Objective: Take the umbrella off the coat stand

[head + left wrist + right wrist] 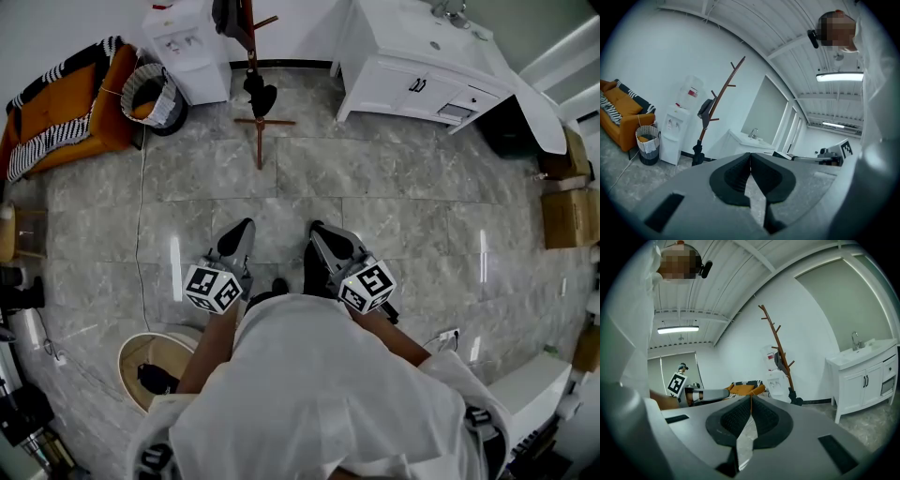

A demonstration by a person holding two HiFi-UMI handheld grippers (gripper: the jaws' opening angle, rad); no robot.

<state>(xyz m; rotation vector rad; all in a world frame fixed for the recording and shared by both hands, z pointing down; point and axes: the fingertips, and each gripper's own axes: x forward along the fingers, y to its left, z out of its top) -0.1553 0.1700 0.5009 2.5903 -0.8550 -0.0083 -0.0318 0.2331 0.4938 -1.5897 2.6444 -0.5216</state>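
A brown wooden coat stand (251,56) rises at the far side of the tiled floor, in front of the white wall. A dark grey folded umbrella (705,112) hangs from one of its pegs, also visible in the right gripper view (778,360). A black object (261,94) sits low on the pole near the cross-shaped foot. My left gripper (238,232) and right gripper (321,232) are side by side in front of the person, well short of the stand and pointing toward it. Both are shut with nothing between the pads (750,157) (750,400).
An orange sofa (66,103), a mesh waste basket (155,94) and a white water dispenser (187,47) stand left of the stand. A white sink cabinet (422,70) is to its right. Cardboard boxes (572,206) line the right edge; a round bin (155,370) sits near left.
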